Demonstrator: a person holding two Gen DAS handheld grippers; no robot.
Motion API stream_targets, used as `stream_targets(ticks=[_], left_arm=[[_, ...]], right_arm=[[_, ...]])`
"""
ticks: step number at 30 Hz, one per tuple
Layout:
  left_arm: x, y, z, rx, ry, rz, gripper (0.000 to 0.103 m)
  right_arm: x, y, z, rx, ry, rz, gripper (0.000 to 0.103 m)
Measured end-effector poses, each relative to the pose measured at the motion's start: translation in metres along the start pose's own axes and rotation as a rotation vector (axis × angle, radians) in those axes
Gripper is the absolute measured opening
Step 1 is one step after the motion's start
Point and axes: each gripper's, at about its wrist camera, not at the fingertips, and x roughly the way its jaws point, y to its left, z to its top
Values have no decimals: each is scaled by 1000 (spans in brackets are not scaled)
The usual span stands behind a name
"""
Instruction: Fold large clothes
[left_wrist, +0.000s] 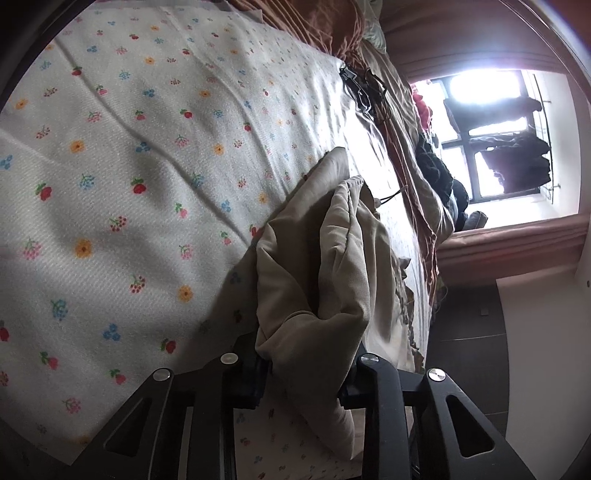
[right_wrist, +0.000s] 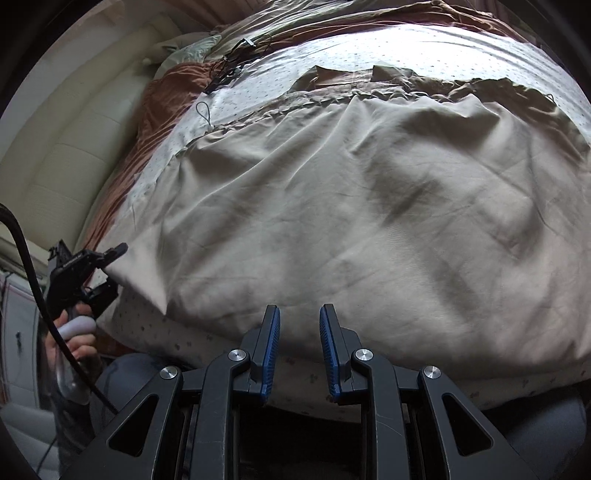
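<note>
Beige creased garment (right_wrist: 351, 206) on floral woven sheet (left_wrist: 129, 166), corner pinched in left tool (left_wrist: 303, 373); right tool (right_wrist: 300, 332) empty, slightly parted.

A large beige garment (right_wrist: 369, 221) lies spread and wrinkled across the middle of the right wrist frame, on a floral sheet. Its lower-left corner is lifted; in the left wrist frame it bunches at lower centre.

Matt beige cloth garment (right_wrist: 351, 206), softly creased; woven floral bedsheet (left_wrist: 129, 166), coarse-textured; gripper fingers (right_wrist: 266, 343) of matt black plastic.
</note>
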Motion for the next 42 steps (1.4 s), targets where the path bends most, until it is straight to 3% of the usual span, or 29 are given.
stream_targets(ticks=[5, 10, 13, 22, 32, 35, 37, 42], left_arm=[[-7, -6, -4, 14, -19, -11, 20], [-8, -12, -2, 15, -25, -18, 20], [-7, -12, -2, 8, -26, -10, 20], [-3, -2, -1, -41, -12, 1, 20], [-8, -3, -5, -61, -17, -23, 18], [-14, -16, -4, -40, -21, -45, 16], [-18, -26, -5, -19, -28, -59, 16], [-25, -58, -7, 38, -42, -90, 15]], right_arm=[[33, -4, 8, 11, 48, -93, 23], [51, -14, 38, 41, 49, -136, 22], [60, -21, 60, 64, 43, -157, 14], [83, -32, 127, 72, 31, -196, 9], [103, -37, 173, 92, 17, -210, 10], [92, -39, 170, 121, 12, -164, 19], [80, -39, 164, 114, -9, -146, 40], [41, -37, 140, 58, -54, -114, 44]])
